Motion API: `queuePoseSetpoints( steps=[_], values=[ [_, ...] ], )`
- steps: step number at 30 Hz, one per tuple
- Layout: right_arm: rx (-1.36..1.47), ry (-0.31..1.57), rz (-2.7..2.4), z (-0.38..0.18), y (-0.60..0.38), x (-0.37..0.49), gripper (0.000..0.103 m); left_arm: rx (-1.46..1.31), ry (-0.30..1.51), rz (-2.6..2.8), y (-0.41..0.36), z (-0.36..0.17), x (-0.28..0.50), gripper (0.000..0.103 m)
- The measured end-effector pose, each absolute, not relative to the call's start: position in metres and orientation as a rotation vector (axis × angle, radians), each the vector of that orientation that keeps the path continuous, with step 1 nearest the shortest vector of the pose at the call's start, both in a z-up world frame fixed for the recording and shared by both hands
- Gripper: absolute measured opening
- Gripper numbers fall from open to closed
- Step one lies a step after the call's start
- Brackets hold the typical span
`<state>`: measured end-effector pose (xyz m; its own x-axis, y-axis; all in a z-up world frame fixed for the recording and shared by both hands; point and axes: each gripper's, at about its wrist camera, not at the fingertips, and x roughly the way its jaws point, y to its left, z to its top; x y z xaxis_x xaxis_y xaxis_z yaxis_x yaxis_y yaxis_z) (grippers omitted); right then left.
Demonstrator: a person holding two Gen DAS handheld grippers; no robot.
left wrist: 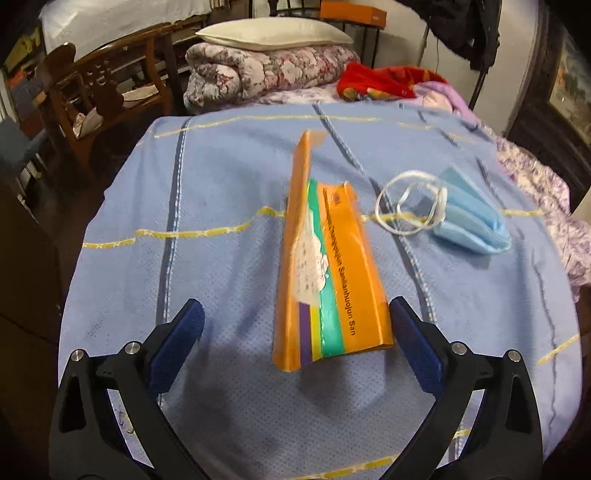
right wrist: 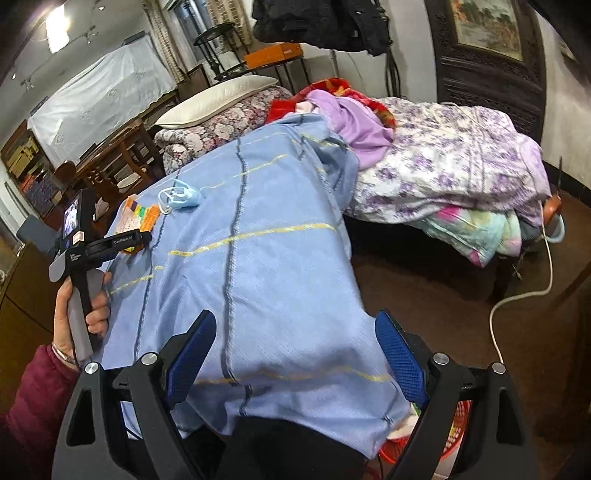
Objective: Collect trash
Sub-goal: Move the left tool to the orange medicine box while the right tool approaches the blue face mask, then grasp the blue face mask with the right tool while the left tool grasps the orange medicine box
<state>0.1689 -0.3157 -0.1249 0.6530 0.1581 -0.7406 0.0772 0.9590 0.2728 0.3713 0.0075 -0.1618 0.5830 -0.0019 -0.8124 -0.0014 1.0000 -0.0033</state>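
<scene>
- The left wrist view looks steeply down from close above the blue blanket (left wrist: 229,229), facing the bed's far end, where the pillow (left wrist: 273,35) lies.
- The right wrist view sits farther back, over the blanket's near right corner, facing along the bed.
- Both views share the blanket, orange packet (left wrist: 325,266) and face mask (right wrist: 183,199).

Both left gripper (left wrist: 295,321) and right gripper (right wrist: 295,339) point downward, fingers spread.

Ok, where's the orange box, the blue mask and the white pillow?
orange box (left wrist: 332,273), left wrist view, on its printed top face.
blue mask (left wrist: 469,218), left wrist view, on the folded pleats.
white pillow (left wrist: 273,33), left wrist view, on its middle.
</scene>
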Motion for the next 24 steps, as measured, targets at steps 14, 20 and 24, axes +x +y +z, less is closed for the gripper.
queuePoseSetpoints(
  steps=[14,20,24],
  values=[
    [0.102,0.828,0.311,-0.105,-0.219,0.296,0.086,-0.11,0.929,0.002,0.056,-0.162,0.377,0.096],
    [-0.027,0.876,0.356,-0.118,-0.165,0.351,0.079,-0.131,0.921,-0.007,0.057,-0.159,0.375,0.096],
    [-0.082,0.907,0.348,-0.129,-0.146,0.377,0.077,-0.152,0.914,-0.025,0.059,-0.158,0.374,0.096]
  ],
)
